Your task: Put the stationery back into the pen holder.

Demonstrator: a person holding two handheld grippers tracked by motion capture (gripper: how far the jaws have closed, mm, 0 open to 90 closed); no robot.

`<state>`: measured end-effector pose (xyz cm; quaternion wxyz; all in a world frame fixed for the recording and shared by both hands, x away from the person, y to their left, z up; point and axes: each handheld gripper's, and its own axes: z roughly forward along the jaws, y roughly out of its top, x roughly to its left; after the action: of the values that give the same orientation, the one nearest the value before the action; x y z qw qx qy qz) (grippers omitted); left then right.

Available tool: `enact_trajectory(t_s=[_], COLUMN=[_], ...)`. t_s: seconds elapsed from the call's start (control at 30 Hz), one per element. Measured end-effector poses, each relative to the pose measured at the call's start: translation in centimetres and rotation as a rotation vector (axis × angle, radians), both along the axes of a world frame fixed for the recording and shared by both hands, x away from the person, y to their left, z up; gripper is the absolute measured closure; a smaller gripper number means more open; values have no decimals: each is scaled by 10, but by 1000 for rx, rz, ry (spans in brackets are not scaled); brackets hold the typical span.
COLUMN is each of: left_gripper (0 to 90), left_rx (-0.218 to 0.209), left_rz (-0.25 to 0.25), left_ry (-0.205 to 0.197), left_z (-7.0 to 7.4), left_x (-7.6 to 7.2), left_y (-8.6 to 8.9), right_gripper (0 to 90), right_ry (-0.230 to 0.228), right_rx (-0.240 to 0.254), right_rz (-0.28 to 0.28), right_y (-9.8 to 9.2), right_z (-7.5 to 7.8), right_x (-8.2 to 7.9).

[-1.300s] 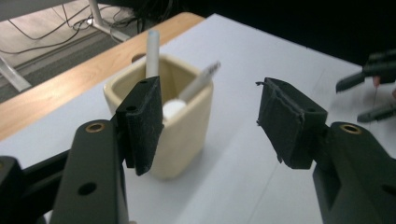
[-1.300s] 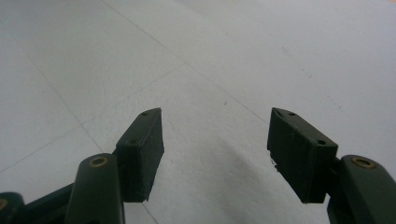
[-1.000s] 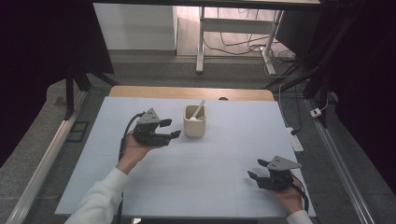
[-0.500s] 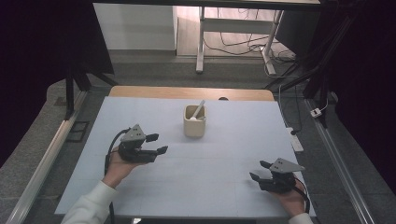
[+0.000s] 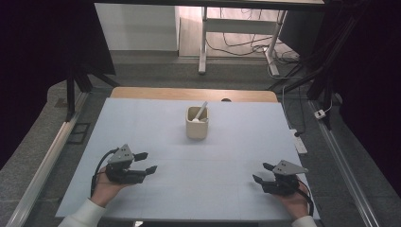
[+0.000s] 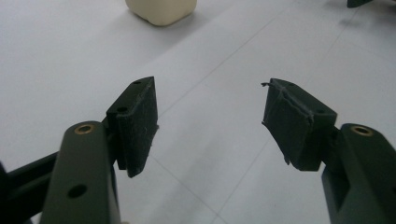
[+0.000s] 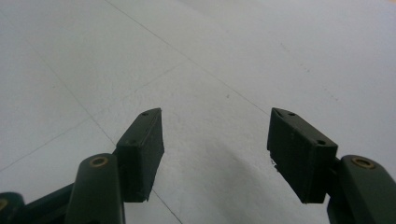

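At the near left of the desk (image 5: 142, 123) the left gripper (image 5: 145, 162) is held with jaws apart and empty, and at the near right the right gripper (image 5: 263, 173) likewise. The cream cup (image 5: 196, 124), with a spoon (image 5: 200, 112) leaned inside, is placed at the far middle, well apart from both. It is judged stiff, light and perhaps smooth, best taken by its side walls.

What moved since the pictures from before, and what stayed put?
The left gripper pulled back from beside the cup toward the person, jaws open and empty. The cup, the spoon in it and the right gripper stayed where they were.
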<state>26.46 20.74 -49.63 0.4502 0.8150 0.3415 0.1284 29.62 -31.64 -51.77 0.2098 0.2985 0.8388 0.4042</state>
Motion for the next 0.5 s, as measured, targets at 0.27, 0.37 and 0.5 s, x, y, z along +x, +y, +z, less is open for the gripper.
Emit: enact_trajectory(t_s=[0.27, 0.37, 0.5], left_gripper=[340, 339, 338], left_rx=[9, 15, 5], left_rz=[27, 35, 45], left_ry=[10, 11, 13], left_z=[-8, -10, -10], left_x=[-12, -14, -14], left_y=[11, 14, 18], right_gripper=[357, 357, 357], right_ry=[-3, 4, 4], right_rx=[10, 16, 8], right_rz=[-5, 4, 4], right_y=[0, 1, 2], right_z=[0, -1, -1], right_x=[1, 2, 2])
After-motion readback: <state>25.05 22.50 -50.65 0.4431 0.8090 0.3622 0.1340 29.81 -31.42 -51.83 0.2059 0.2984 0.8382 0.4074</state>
